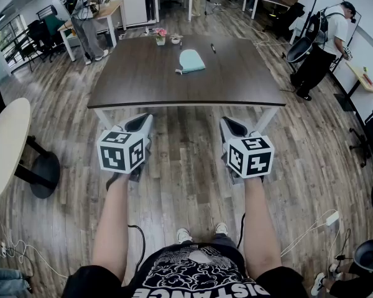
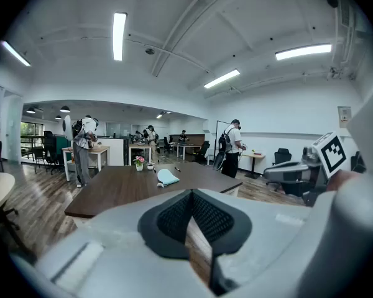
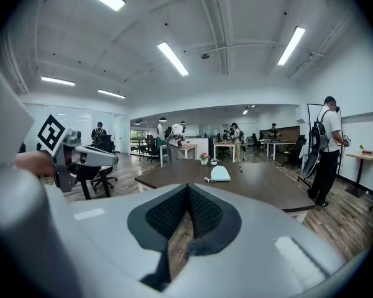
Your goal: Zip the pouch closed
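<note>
You hold both grippers out in front of you, short of the table (image 1: 137, 85), tipped slightly downward. Your left gripper (image 1: 143, 121) has its jaws pressed together with nothing between them. Your right gripper (image 1: 229, 125) is the same, closed and empty. The pale blue pouch (image 1: 191, 61) lies flat on the far half of the table, well apart from both grippers. Its long axis runs roughly away from you, rounded end on the far side, with a small tab poking out at its near-left corner. A little flower pot (image 1: 161, 37) stands beyond it, to the left.
</note>
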Available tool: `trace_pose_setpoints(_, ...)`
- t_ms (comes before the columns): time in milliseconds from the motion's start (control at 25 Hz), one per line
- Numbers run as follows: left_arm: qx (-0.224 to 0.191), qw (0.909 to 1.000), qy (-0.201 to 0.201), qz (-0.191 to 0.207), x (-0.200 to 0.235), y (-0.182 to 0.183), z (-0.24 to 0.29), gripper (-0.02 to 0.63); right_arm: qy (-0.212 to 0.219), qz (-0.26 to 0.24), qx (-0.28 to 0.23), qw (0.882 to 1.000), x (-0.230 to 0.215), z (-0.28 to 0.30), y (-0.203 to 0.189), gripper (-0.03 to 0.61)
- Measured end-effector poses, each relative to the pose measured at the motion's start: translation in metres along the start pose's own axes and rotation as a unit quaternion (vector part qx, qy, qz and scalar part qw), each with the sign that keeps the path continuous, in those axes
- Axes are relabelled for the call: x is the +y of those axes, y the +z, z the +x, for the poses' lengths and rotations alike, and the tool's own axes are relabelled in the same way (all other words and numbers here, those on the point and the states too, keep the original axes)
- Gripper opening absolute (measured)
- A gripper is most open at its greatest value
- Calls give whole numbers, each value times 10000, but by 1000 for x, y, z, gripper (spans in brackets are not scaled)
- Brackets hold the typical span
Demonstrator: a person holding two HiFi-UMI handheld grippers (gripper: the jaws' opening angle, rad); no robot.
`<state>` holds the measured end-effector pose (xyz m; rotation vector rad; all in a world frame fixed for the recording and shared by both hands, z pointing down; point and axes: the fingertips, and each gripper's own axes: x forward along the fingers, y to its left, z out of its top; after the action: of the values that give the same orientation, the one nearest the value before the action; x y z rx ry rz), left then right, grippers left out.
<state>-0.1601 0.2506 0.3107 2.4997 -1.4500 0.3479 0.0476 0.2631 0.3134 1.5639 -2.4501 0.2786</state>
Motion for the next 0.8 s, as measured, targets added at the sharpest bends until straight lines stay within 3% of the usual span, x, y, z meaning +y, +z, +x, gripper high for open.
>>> trace_pose_setpoints(520, 107, 9999, -37, -2, 11, -11, 14, 2, -187, -28, -50, 9998, 0, 10, 0, 0)
trace_pose_setpoints(800, 62, 10000, -49, -21, 15, -4, 22, 32, -277, -27, -100, 9996, -7, 16, 6, 26)
